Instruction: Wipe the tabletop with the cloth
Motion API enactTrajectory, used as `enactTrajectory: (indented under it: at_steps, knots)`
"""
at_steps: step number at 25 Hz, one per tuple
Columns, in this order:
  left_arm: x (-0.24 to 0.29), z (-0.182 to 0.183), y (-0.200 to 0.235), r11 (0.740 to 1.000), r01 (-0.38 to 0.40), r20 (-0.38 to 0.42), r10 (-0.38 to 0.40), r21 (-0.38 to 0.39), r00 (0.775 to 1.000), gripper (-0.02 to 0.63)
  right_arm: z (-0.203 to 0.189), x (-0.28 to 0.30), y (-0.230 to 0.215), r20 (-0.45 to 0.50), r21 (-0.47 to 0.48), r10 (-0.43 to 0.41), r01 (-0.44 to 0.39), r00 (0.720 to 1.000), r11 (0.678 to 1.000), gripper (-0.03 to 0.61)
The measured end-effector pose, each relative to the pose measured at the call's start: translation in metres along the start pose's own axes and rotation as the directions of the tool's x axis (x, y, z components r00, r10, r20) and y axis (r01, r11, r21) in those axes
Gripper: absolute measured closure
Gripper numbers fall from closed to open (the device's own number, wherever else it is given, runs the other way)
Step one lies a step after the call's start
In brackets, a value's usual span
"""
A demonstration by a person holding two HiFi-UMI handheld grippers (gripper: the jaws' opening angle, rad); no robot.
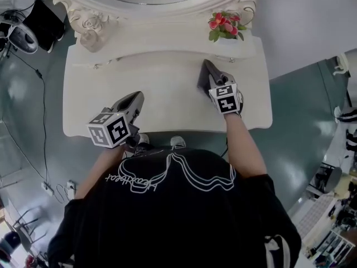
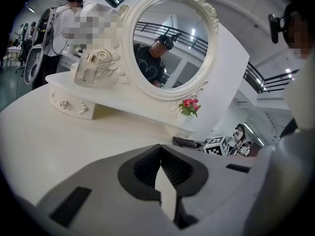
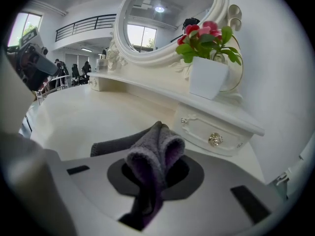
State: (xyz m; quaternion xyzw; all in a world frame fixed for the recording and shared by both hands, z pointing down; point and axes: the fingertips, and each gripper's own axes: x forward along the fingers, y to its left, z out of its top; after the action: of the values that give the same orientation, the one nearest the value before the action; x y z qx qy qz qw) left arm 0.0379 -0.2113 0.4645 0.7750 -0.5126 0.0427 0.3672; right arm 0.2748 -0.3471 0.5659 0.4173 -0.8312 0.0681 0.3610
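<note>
A dark grey cloth (image 3: 153,154) is bunched up and pinched in my right gripper (image 3: 155,170), which is shut on it. In the head view that right gripper (image 1: 210,73) rests low over the right part of the white tabletop (image 1: 156,94), with the cloth (image 1: 201,80) lying on the surface below the small drawer shelf. My left gripper (image 1: 136,98) hovers over the front left of the table. Its jaws meet with nothing between them (image 2: 160,154). From the left gripper view the cloth (image 2: 186,142) shows far off on the right.
A large oval mirror (image 2: 170,43) in an ornate white frame stands at the back of the table. A white pot of pink flowers (image 1: 225,25) sits on the raised shelf at the right. A drawer with a metal knob (image 3: 215,139) is just beyond the cloth.
</note>
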Motion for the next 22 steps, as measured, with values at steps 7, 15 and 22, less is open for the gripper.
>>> enactTrajectory:
  at_steps: [7, 15, 22]
  knots:
    - [0.009, -0.002, -0.018, 1.000, 0.001, 0.015, -0.001, -0.005, 1.000, 0.609, -0.021, -0.012, -0.036, -0.013, 0.008, -0.039, 0.040, 0.999, 0.999, 0.526]
    - [0.020, -0.009, -0.039, 1.000, 0.018, 0.014, -0.018, 0.001, 1.000, 0.609, -0.046, -0.029, -0.072, -0.031, 0.018, -0.081, 0.082, 0.996, 0.996, 0.526]
    - [0.028, -0.023, -0.050, 1.000, 0.021, -0.001, -0.021, 0.001, 1.000, 0.609, -0.074, -0.046, -0.119, -0.067, 0.036, -0.150, 0.153, 0.986, 0.988, 0.526]
